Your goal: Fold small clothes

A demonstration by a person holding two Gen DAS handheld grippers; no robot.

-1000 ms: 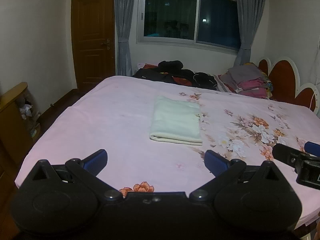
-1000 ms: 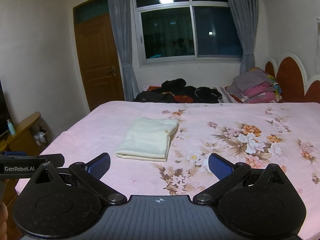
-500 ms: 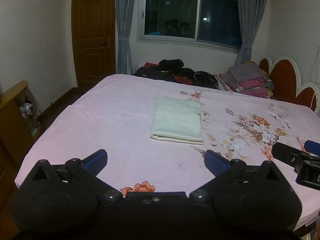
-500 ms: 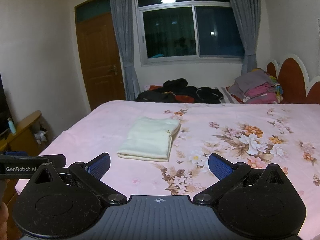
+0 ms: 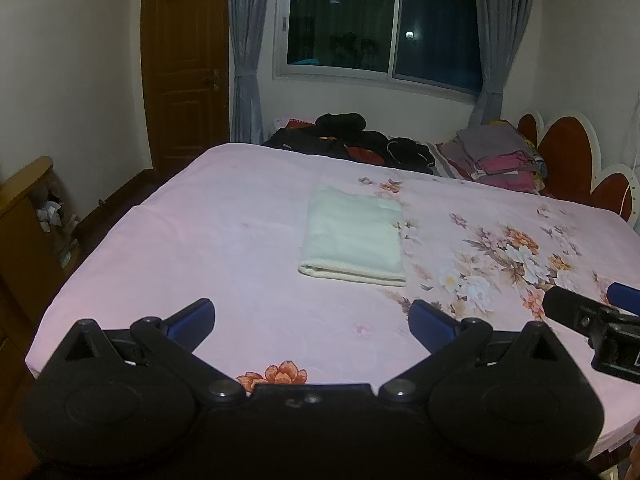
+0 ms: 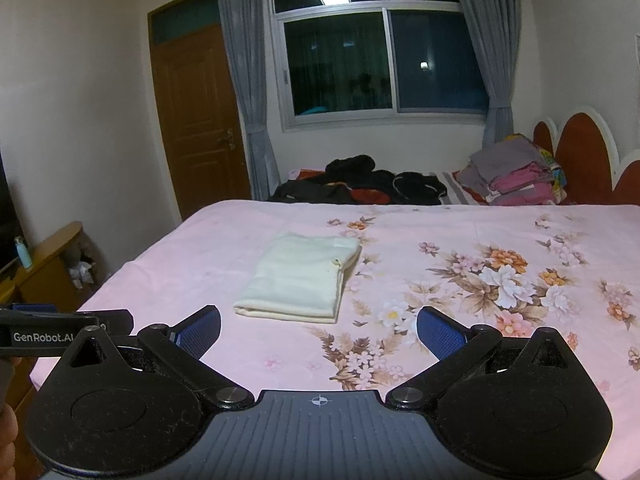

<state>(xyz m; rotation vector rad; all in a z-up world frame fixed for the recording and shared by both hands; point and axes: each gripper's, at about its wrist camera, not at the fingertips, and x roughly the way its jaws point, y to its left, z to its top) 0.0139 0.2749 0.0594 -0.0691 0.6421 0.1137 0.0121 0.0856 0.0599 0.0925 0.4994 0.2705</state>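
Bedroom of a private home. A wide bed [image 6: 224, 240] with a pink floral sheet fills the middle of the room, its scalloped red-and-white headboard [image 6: 580, 152] at the right. Loose dark clothes [image 6: 360, 184] and a stack of folded clothes [image 6: 516, 176] lie along the bed's far edge. Behind them, a dark window [image 6: 380, 64] hung with grey curtains [image 6: 244, 80], a panelled wooden door [image 6: 196, 116], and a low wooden cabinet [image 6: 48, 264] by the left wall.
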